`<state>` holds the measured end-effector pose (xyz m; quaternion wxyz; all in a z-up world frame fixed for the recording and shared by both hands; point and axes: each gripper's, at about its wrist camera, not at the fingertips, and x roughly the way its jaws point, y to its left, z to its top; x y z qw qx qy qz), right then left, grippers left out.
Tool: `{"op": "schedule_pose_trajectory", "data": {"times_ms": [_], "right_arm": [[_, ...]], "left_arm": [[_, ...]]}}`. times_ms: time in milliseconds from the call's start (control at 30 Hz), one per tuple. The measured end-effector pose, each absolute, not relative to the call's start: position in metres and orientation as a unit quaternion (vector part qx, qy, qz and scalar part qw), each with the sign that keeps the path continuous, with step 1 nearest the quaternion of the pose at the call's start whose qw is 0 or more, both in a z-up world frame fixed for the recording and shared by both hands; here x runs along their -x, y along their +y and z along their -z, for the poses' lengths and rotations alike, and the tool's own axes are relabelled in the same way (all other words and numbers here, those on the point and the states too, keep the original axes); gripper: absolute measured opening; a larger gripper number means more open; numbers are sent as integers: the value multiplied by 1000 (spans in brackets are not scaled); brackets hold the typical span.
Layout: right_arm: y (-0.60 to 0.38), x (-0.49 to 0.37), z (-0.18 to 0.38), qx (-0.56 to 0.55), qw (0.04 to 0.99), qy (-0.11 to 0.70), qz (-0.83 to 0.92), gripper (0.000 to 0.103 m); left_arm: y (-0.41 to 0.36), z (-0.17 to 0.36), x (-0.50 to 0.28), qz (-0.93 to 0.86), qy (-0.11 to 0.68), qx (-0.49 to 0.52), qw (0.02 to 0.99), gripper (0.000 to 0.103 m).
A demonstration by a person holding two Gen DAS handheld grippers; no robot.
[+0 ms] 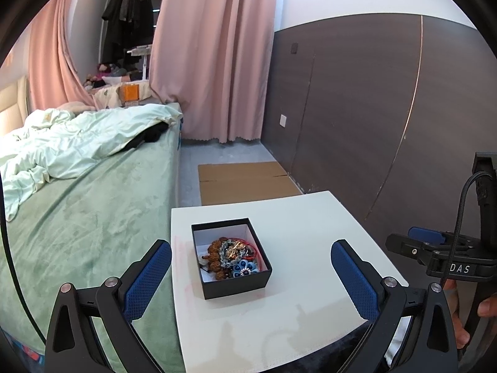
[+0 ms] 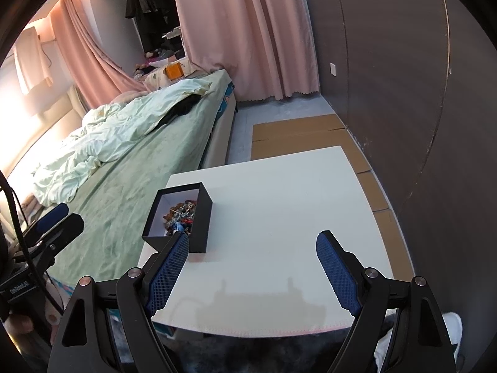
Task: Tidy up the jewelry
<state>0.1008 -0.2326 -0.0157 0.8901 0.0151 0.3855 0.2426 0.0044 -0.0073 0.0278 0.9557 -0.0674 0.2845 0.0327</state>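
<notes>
The square matt black cardboard box [image 1: 236,284] has a smooth white paper-like lining and holds rough brown knobbly beads [image 1: 214,253] beside a glossy blue flower-shaped piece [image 1: 245,268]. It sits on a smooth, matt white tabletop [image 1: 295,233] next to a bed under a soft, velvety green cloth cover [image 1: 87,217]. The left gripper [image 1: 251,276] and the right gripper [image 2: 252,267] have matt black plastic arms, silvery metal pins, and blue finger pads [image 1: 146,279] with a fine gridded rubbery texture.

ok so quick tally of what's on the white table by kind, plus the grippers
black box on the white table: 1
jewelry pile inside the box: 1, pieces too tangled to count
grippers: 2, left gripper and right gripper, both open and empty
total: 4
</notes>
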Motion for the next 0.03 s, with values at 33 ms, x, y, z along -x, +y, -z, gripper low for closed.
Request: {"op": "schedule_pose_trajectory", "data": {"times_ms": [33], "right_arm": [[-233,-102,16,-15,890,386,-242,84]], "left_arm": [[-8,-27,-6,-32,286,67,955,102]]}}
